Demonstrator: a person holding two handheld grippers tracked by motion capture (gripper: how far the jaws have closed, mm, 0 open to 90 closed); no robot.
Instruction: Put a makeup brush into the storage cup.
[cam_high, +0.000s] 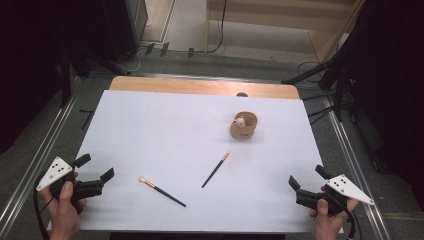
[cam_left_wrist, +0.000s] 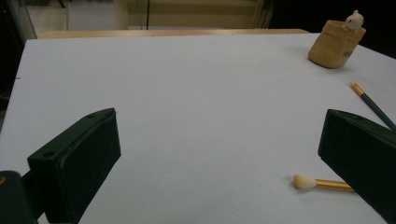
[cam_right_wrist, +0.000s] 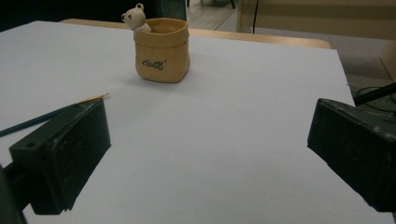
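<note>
A white sheet covers a wooden table, seen from above, and a person's two hands rest at its near corners, each holding a black two-jaw gripper. The left gripper sits at the near left corner with its jaws spread wide and nothing between them; the right gripper mirrors it at the near right corner, jaws likewise spread and empty. Both point inward toward the middle, which suggests a ready posture with the work not yet begun. Between them lie two thin dark brushes, well apart from each other. One brush lies nearer the left gripper, its pale soft tip toward that hand, within easy reach. The other brush lies near the centre, slanting up toward a small tan pot standing upright on the far right part of the sheet, with a little bear figure peeking over its rim. The pot's open mouth faces up, probably so that the brushes can be stood in it.
</note>
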